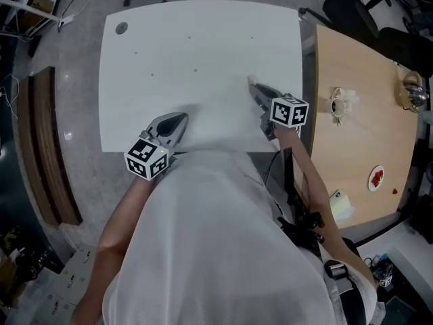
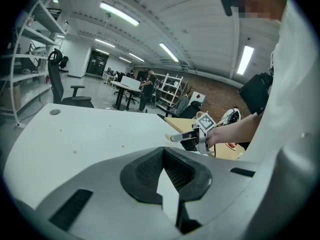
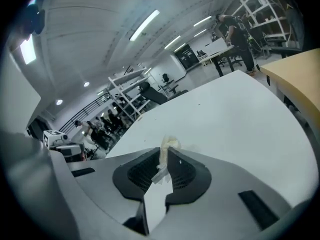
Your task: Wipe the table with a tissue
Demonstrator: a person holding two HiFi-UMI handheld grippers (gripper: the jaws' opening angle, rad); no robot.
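Observation:
The white table (image 1: pixel 203 39) carries a few small brown specks (image 1: pixel 195 70). My right gripper (image 1: pixel 254 85) reaches over the table's right part, shut on a small crumpled tissue (image 1: pixel 251 80). In the right gripper view the tissue (image 3: pixel 169 144) sticks out between the closed jaws of the right gripper (image 3: pixel 165 153). My left gripper (image 1: pixel 182 117) hovers at the table's near edge, shut with nothing in it. The left gripper view shows its closed jaws (image 2: pixel 163 151) and, further right, the right gripper (image 2: pixel 184 137) with the tissue (image 2: pixel 169 138) at its tip.
A grey round cap (image 1: pixel 122 28) sits in the table's far left corner. A wooden table (image 1: pixel 358 141) adjoins on the right, with a white crumpled item (image 1: pixel 342 101), a red-marked dish (image 1: pixel 376 179) and a metal pot (image 1: pixel 414 93). A dark bench (image 1: pixel 51 147) stands left.

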